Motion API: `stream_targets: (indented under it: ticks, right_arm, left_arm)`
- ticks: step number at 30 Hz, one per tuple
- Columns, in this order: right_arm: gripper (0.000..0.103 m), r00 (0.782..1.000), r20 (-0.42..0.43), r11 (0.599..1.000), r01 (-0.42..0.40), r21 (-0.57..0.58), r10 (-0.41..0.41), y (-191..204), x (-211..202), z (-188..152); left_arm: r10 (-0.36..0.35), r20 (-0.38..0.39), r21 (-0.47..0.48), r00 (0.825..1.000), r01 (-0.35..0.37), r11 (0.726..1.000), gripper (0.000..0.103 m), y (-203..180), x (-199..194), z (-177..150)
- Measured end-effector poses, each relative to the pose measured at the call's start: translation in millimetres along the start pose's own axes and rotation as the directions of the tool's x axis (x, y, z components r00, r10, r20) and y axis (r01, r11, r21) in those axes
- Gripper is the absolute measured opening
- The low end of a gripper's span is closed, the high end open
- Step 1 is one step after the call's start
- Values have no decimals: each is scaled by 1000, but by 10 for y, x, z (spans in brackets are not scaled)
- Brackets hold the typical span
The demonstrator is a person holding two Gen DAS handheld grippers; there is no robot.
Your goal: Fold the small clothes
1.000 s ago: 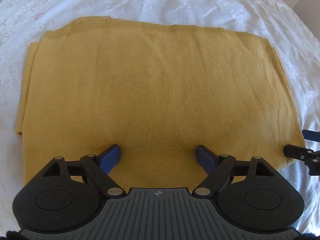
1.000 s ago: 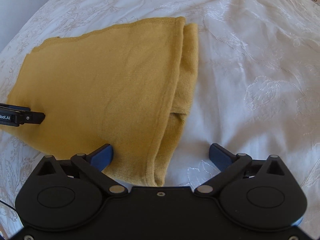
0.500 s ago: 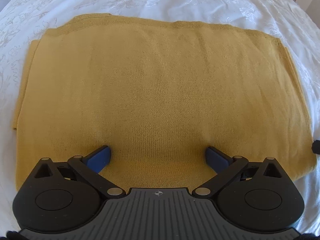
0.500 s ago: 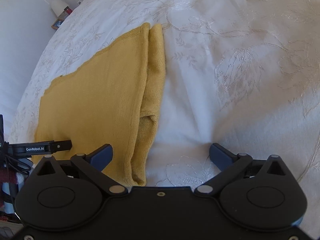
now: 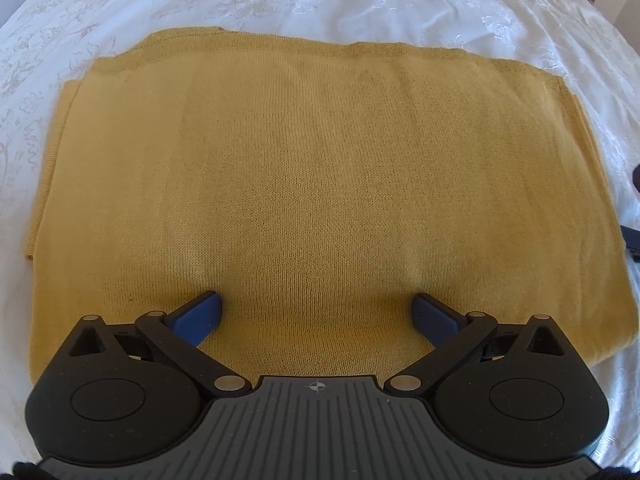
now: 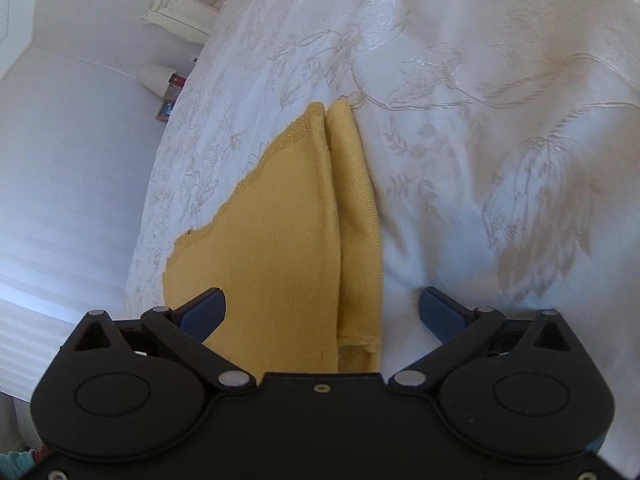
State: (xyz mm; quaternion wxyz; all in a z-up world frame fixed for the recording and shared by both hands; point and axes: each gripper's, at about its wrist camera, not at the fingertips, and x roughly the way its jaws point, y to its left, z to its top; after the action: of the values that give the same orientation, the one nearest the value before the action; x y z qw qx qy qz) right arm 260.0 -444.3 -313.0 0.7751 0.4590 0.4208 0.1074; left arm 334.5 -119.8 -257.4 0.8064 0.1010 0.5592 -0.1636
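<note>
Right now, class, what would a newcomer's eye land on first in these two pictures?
The mustard-yellow knit garment, folded flat, fills the middle of the white embroidered bedspread. The left gripper hangs over its near edge with jaws wide apart. The right gripper, also open, straddles the garment's layered side edge.

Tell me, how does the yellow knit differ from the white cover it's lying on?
The yellow knit garment is plain mustard; the white bedspread carries shiny embroidered leaves and flowers. The garment is folded in layers, its stacked edges showing in the right wrist view, while the bedspread lies spread in one sheet. The garment is far smaller. Both are soft cloth lying flat.
</note>
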Motion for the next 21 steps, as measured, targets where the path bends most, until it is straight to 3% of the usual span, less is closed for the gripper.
stream_targets:
  ticks: [7,9,13,21]
  right_arm:
    - [103,996,-52,996,-79,-44,76,151,383,99]
    - [103,995,-57,996,-79,-46,77,169,417,103]
    - [103,995,-56,995,-88,-43,86,159,400,111]
    - [103,994,-64,996,-87,-26,85,129,348,138]
  left_arm:
    - [-16,-26,5,1000,16,1000,101,55,-75,108]
    - [-19,7,3,1000,19,1000,88,65,-183,188]
    - [-35,85,10,996,35,999,87,73,-341,418]
    - [0,92,-37,996,3,999,87,126,7,1031]
